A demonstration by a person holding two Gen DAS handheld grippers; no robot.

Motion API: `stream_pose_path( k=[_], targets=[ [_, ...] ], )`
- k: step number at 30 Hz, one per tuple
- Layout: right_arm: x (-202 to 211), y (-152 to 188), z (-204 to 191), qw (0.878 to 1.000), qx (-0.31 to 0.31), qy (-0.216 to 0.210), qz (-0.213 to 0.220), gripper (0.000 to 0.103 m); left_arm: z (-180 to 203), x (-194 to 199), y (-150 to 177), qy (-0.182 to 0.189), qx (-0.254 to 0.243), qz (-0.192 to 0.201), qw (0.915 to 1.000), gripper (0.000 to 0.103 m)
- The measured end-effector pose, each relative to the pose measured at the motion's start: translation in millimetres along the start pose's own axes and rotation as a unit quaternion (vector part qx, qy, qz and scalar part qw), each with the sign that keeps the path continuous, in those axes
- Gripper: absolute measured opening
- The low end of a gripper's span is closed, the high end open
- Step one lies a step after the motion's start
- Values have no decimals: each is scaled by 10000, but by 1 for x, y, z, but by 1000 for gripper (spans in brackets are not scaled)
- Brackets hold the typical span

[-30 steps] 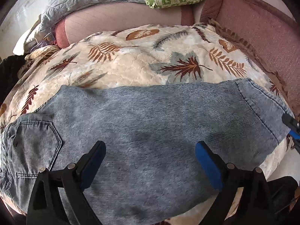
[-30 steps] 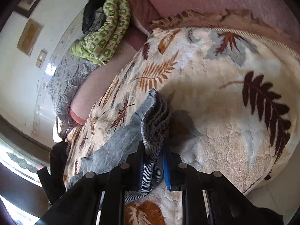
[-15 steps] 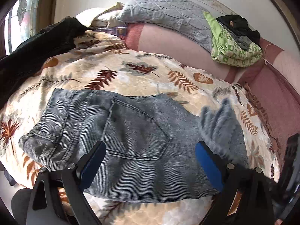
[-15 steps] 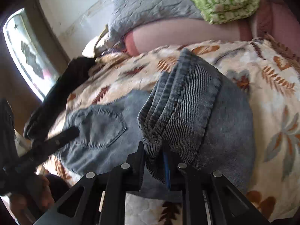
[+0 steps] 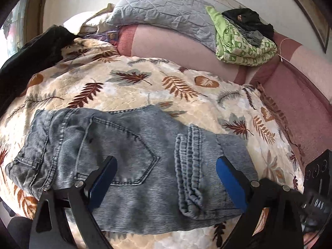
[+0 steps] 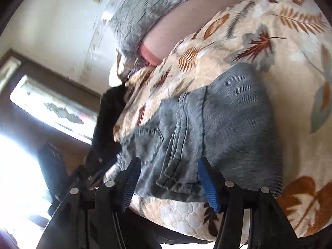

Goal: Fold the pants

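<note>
Daylit, window glare, right view blurred, fisheye edges

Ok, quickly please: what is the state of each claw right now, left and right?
Left claw: open, holding nothing, above the jeans.
Right claw: open; its jaws have just been opening, with the jeans' folded hems lying loose between them.

Faded grey-blue denim pants with darker blotches and pale stitching lie on a cream quilted blanket printed with rust-brown, orange and grey-blue leaves. Behind it are a pink cushion, a plain grey quilted cover and a lime-green bundle patterned with white squares. Both black grippers have bright blue pads.
</note>
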State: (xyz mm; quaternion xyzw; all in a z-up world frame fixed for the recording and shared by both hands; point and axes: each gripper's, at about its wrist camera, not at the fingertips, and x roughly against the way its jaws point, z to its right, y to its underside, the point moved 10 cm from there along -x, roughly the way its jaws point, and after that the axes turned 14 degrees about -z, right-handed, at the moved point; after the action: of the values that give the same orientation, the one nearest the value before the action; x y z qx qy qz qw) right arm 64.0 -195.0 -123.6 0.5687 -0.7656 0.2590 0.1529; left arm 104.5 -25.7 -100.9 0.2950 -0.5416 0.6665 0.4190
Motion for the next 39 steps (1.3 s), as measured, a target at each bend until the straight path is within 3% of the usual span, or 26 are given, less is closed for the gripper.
stream_pose_path(
  k=[2, 4, 6, 7, 9, 10, 11, 14, 16, 18, 19, 22, 25, 26, 28, 30, 33, 35, 36, 39],
  targets=[
    [14, -16, 16, 9982, -368, -448, 131, 61, 18, -12, 1, 22, -158, -144, 9998, 97],
    [2, -20, 35, 9922, -778, -954, -221, 61, 35, -35, 11, -2, -435, -456, 9980, 97],
    [-19, -8, 74, 9859, -1430, -569, -663, 57, 37, -74, 34, -514, -652, -1143, 9900, 97],
    [-19, -9, 77, 9856, -1404, -677, -653, 55, 33, -93, 47, -785, -765, -1521, 9823, 97],
    [-12, -13, 71, 9860, -1343, -678, -716, 57, 34, -89, 49, -862, -818, -1164, 9861, 97],
    [-6, -20, 65, 9884, -1210, -649, -645, 59, 35, -86, 50, -854, -767, -1237, 9857, 97],
    [1, -29, 57, 9911, -1025, -645, -561, 59, 38, -81, 50, -726, -713, -1283, 9865, 97],
    [16, -66, 50, 9954, -764, -450, -374, 64, 62, -55, 36, -346, -786, -753, 9935, 97],
    [17, -91, 57, 9973, -676, -14, -302, 65, 82, -48, 32, -77, -942, -649, 9934, 97],
    [9, -112, 72, 9954, -638, 607, -390, 65, 100, -51, 35, 180, -1058, -715, 9916, 97],
    [4, -117, 80, 9939, -662, 717, -519, 65, 109, -58, 37, 260, -1157, -781, 9899, 97],
    [-13, -127, 96, 9899, -603, 1004, -801, 65, 113, -96, 58, -54, -1301, -1360, 9821, 97],
    [-28, -131, 106, 9882, -643, 995, -966, 58, 118, -101, 67, -563, -1806, -1120, 9755, 96],
    [-31, -132, 106, 9876, -571, 1045, -1025, 42, 119, -100, 68, -609, -1860, -1066, 9748, 96],
    [-35, -133, 109, 9842, -489, 1325, -1066, 22, 117, -100, 69, -510, -1815, -1046, 9765, 96],
    [-31, -136, 98, 9833, -182, 1538, -957, 16, 117, -100, 69, -456, -1811, -1041, 9769, 96],
    [-28, -142, 70, 9751, 544, 2016, -750, 15, 117, -101, 69, -471, -1823, -947, 9775, 97],
    [-40, -143, 82, 9632, 696, 2435, -904, 15, 118, -102, 69, -500, -1836, -908, 9775, 97],
    [-48, -142, 96, 9568, 693, 2614, -1067, 22, 118, -103, 69, -505, -1842, -915, 9773, 97],
    [-40, -142, 105, 9740, 344, 2027, -952, 26, 117, -96, 69, -343, -1810, -1008, 9777, 97]
  ],
)
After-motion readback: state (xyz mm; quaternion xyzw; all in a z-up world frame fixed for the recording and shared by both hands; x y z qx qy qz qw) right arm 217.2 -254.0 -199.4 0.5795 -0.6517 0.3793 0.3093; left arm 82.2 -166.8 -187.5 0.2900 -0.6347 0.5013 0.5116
